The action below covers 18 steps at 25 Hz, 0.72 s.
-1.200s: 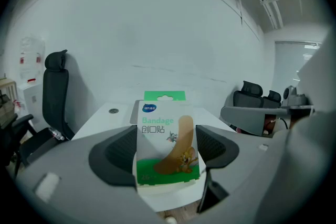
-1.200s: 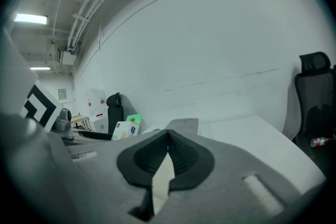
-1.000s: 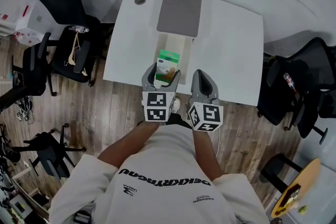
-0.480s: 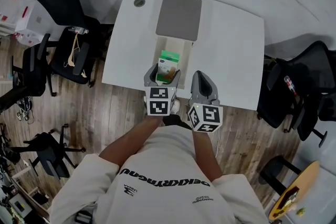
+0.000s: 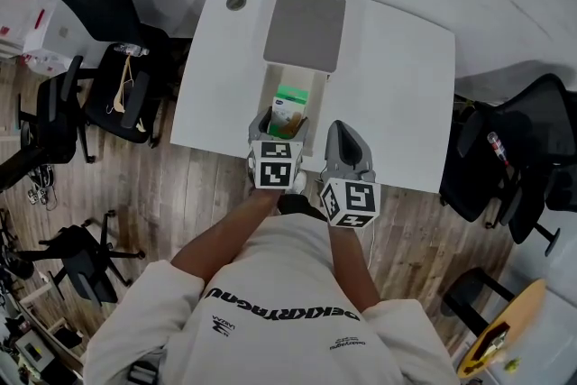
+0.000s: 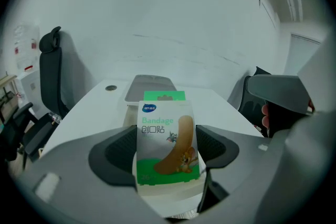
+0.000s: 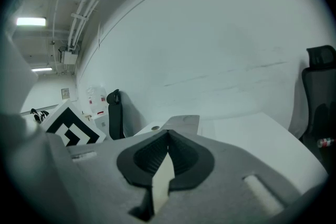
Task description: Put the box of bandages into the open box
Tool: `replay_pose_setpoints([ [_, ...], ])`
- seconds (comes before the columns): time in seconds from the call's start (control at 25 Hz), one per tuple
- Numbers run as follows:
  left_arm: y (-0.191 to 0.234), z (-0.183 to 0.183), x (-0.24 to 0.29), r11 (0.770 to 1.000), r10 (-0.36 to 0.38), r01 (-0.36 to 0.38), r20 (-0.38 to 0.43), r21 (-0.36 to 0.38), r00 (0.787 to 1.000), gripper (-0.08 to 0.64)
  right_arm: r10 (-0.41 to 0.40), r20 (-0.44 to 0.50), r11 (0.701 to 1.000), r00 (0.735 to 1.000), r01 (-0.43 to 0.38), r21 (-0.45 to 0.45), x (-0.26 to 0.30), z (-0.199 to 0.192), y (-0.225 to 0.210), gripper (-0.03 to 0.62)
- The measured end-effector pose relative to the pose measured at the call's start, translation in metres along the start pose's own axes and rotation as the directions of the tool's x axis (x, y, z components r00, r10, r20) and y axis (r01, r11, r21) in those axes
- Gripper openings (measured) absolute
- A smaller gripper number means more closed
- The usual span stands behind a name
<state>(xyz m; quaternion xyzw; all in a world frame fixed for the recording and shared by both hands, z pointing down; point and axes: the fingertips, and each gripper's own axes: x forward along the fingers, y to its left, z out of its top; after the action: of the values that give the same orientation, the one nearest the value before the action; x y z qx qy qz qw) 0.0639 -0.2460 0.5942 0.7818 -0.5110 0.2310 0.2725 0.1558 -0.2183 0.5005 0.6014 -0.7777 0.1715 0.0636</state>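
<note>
Clamped across the box of bandages [image 6: 167,139], my left fingers [image 6: 116,153] press on its two narrow sides and carry it upright, printed face toward my camera. From the head view the box of bandages [image 5: 289,106] hangs over the near end of the open box [image 5: 273,78], which sits at the near edge of the counter [image 5: 397,77] with its grey lid [image 5: 305,24] folded back beyond it. Whether the bottom edge is already below the rim I cannot tell.

To do this step well, I judge I should come straight down rather than forward, so the carton clears the near wall and does not ride up on it. I would hold the squeeze until the carton rests on the floor of the open box or leans against a wall, then spread the fingers only enough to free it and lift straight out, so that neither pad drags the carton back up. The carton is light card, so a hard squeeze could dent it and a tilted release could leave it propped on the rim.

To the right, my right fingers [image 7: 181,157] are pressed together with nothing gripped between them, hovering just beside the open box at the counter's near edge [image 5: 347,144]. They are close enough to steady that box if it slides.
</note>
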Motion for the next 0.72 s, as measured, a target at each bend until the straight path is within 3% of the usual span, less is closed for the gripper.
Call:
replay_pose_setpoints([
  [0.72,0.008,-0.022,0.058,1.0,0.01,-0.012,-0.14,-0.01,0.99,0.36,-0.011,-0.019,1.0,1.0,0.011,-0.018,0.021,-0.002,-0.019,-0.002],
])
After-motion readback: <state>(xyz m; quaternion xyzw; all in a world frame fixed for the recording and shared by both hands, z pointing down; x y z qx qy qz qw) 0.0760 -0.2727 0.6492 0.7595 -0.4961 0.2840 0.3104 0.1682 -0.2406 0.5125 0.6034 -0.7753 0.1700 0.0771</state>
